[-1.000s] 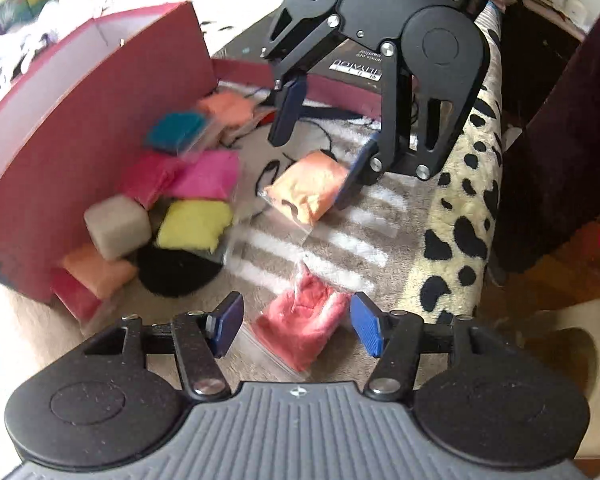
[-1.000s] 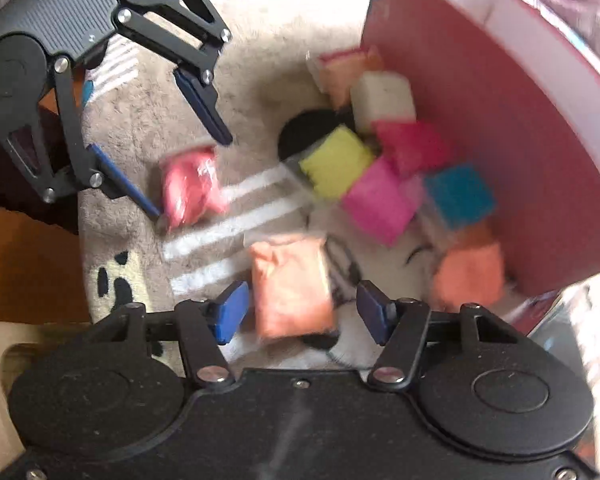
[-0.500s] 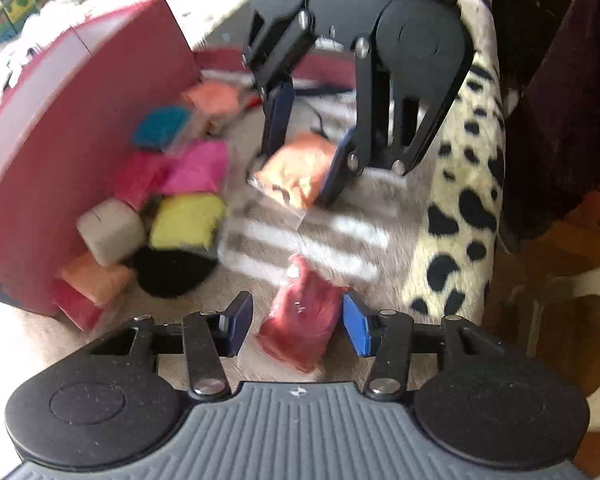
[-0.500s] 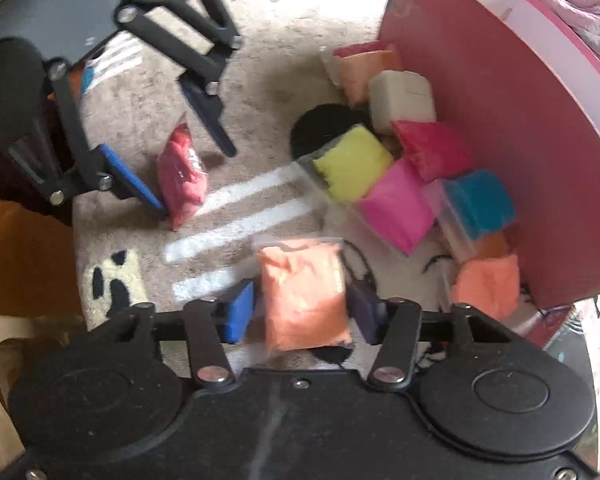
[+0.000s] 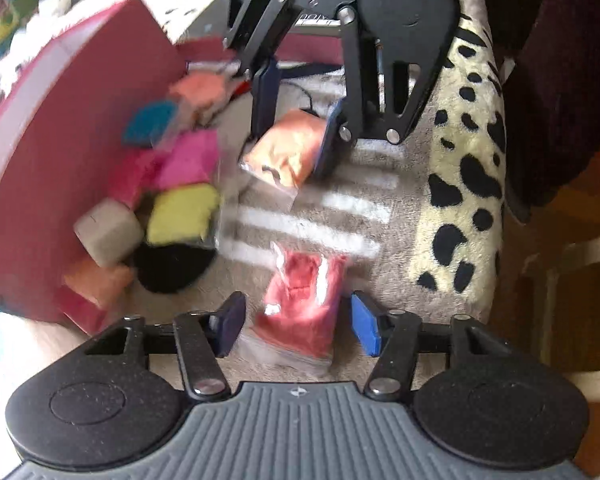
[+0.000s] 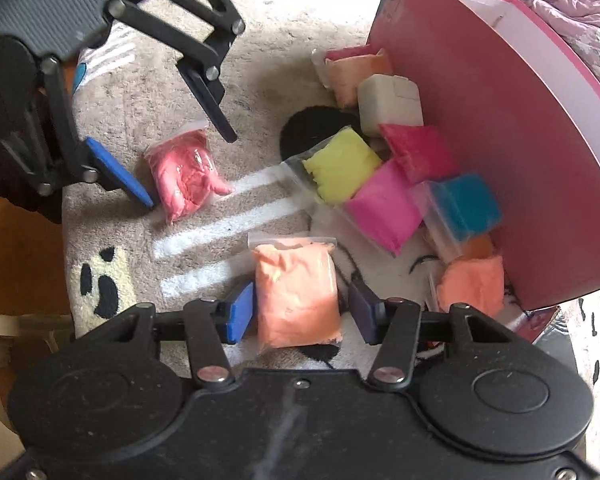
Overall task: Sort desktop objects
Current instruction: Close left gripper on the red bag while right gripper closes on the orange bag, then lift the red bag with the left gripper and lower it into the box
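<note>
A red clay bag (image 5: 300,304) lies on the rug between the fingers of my left gripper (image 5: 296,324), which is open around it with gaps on both sides. It also shows in the right wrist view (image 6: 184,176). An orange clay bag (image 6: 296,292) lies between the fingers of my right gripper (image 6: 304,312), which is open and close around it; the left wrist view shows the orange bag (image 5: 288,148) too. Several clay bags, among them yellow (image 6: 340,164), pink (image 6: 384,208) and teal (image 6: 464,204), are heaped against a red box wall (image 6: 500,128).
A grey rug with white stripes (image 6: 228,216) and a dalmatian-spotted border (image 5: 464,184) covers the surface. A black patch (image 5: 168,268) lies by the heap. A beige plastic stool (image 5: 572,304) stands at the right. Patterned bedding (image 6: 580,20) lies behind the box.
Both grippers have moved down and forward onto their bags. The right gripper's fingers have narrowed around the orange bag. The left gripper's fingers now flank the red bag.
</note>
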A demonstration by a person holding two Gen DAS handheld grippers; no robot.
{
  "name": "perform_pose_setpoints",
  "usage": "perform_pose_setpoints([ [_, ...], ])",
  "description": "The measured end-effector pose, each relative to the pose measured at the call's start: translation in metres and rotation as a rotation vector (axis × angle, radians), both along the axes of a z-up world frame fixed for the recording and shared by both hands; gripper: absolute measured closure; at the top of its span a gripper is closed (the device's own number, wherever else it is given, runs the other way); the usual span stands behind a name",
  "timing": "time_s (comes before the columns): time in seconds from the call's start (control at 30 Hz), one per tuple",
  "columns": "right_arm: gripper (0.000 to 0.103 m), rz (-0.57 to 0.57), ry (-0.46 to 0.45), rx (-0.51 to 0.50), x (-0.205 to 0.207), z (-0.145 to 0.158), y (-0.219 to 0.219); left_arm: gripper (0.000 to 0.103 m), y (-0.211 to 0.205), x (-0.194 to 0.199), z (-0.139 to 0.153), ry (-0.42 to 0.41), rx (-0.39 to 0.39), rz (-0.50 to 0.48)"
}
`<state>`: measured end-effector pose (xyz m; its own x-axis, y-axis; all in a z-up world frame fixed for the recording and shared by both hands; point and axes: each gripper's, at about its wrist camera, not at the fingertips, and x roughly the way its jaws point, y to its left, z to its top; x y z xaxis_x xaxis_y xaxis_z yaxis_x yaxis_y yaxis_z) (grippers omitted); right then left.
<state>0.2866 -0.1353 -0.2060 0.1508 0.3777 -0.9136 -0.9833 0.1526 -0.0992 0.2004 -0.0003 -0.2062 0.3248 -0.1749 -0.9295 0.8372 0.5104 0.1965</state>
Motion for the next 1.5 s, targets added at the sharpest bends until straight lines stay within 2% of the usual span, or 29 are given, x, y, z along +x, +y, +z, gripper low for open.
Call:
perform_pose_setpoints([
  [0.03,0.06,0.001,0.0,-0.001,0.0,-0.002,0.002,0.061,0.0,0.001,0.001,0.005,-0.002,0.006],
  [0.33,0.061,-0.029,-0.001,0.013,0.005,0.004,0.003,0.062,0.007,0.012,0.04,-0.087,-0.057,0.121],
  [0.73,0.061,-0.034,-0.056,0.051,0.003,0.019,-0.004,0.062,0.016,0.047,0.124,-0.347,-0.219,0.347],
  [0.93,0.061,-0.029,-0.065,0.045,0.003,0.019,-0.005,0.062,0.033,0.079,0.155,-0.441,-0.307,0.48],
  [1.13,0.061,-0.023,-0.072,0.032,0.002,0.017,-0.004,0.062,0.065,0.122,0.159,-0.473,-0.412,0.67],
  [1.27,0.061,-0.019,-0.067,0.026,0.001,0.015,-0.002,0.062,0.081,0.146,0.149,-0.474,-0.47,0.773],
  [1.5,0.061,-0.022,-0.062,0.026,0.0,0.015,0.004,0.062,0.079,0.183,0.114,-0.428,-0.468,0.866],
])
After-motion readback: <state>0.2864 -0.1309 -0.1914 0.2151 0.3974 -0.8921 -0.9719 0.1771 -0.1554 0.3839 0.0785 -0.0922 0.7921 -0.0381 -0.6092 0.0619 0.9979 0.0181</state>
